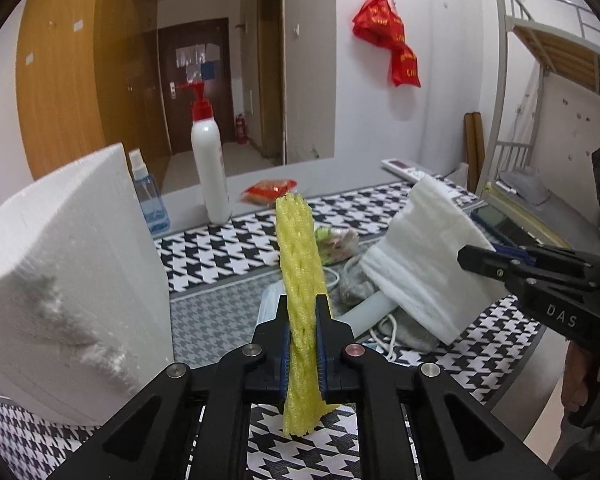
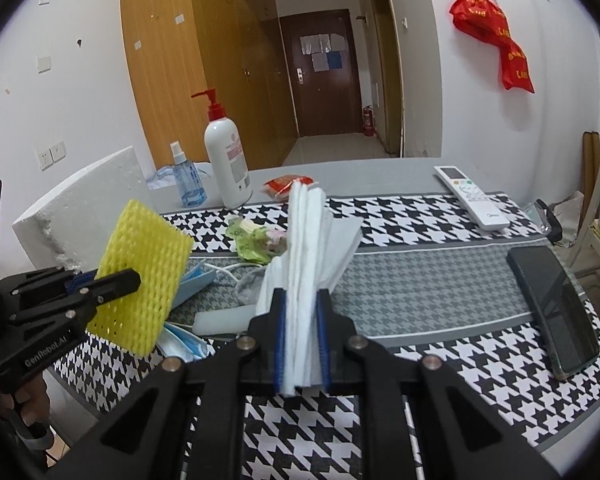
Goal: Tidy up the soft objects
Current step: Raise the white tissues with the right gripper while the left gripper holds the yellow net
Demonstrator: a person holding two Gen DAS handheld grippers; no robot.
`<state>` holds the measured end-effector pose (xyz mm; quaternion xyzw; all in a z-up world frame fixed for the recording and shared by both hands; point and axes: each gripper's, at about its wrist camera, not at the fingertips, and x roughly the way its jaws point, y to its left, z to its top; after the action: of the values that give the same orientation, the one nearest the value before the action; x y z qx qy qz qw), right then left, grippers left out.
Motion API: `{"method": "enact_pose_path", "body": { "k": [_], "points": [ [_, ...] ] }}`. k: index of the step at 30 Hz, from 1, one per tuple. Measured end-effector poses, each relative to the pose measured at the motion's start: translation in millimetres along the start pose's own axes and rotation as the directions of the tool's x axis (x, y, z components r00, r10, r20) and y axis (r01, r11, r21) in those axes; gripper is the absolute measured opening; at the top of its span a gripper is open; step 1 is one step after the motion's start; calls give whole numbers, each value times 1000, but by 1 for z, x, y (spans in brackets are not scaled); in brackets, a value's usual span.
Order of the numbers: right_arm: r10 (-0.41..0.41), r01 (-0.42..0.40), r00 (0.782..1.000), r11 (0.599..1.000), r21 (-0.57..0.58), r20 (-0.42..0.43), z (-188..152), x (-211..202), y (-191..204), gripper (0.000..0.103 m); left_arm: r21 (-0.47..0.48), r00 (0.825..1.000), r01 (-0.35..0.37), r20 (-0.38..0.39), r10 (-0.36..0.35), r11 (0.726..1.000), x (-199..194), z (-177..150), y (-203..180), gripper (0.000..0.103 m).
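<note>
My left gripper (image 1: 302, 304) is shut on a yellow foam net sleeve (image 1: 300, 264) and holds it upright, edge-on, above the table. The sleeve shows flat in the right wrist view (image 2: 140, 280), with the left gripper (image 2: 132, 278) on it. My right gripper (image 2: 302, 300) is shut on a white folded foam sheet (image 2: 306, 248) and holds it upright. In the left wrist view the sheet (image 1: 420, 256) hangs at the right with the right gripper (image 1: 466, 258) on it. Blue face masks (image 2: 184, 344) and a grey cloth (image 2: 250, 288) lie on the table below.
A white styrofoam block (image 1: 68, 272) stands at the left. A pump bottle (image 2: 228, 160), a blue spray bottle (image 2: 186, 180), a red snack packet (image 2: 286, 184), a remote (image 2: 474, 196), a phone (image 2: 552, 304) and a white cable (image 2: 236, 268) are on the houndstooth cloth (image 2: 420, 216).
</note>
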<state>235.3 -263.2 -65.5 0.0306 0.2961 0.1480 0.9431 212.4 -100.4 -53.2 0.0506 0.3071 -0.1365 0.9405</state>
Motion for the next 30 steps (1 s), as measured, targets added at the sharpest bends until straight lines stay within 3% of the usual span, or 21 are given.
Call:
{"method": "enact_pose_path", "body": {
  "k": [8, 12, 13, 15, 28, 30],
  "points": [
    [-5, 6, 1000, 1000, -26, 20, 0, -10, 10, 17, 16, 1000, -8, 25, 7, 1000, -8, 4, -2, 11],
    [-26, 26, 999, 1000, -17, -27, -5, -2, 8, 20, 18, 1000, -3, 25, 3, 1000, -10, 1, -2, 11],
    [-42, 41, 998, 999, -19, -41, -7, 1, 8, 26, 19, 1000, -2, 26, 1, 1000, -11, 0, -2, 11],
    [-60, 58, 996, 998, -21, -72, -11, 9, 8, 65, 23, 1000, 0, 28, -1, 1000, -12, 0, -2, 11],
    [-95, 90, 985, 995, -35, -148, -24, 36, 3, 65, 13, 1000, 11, 2, -11, 1000, -3, -3, 3, 11],
    [-90, 86, 983, 996, -32, -158, -25, 38, 2, 55, 13, 1000, 12, -1, -12, 1000, -2, -4, 4, 11]
  ]
}}
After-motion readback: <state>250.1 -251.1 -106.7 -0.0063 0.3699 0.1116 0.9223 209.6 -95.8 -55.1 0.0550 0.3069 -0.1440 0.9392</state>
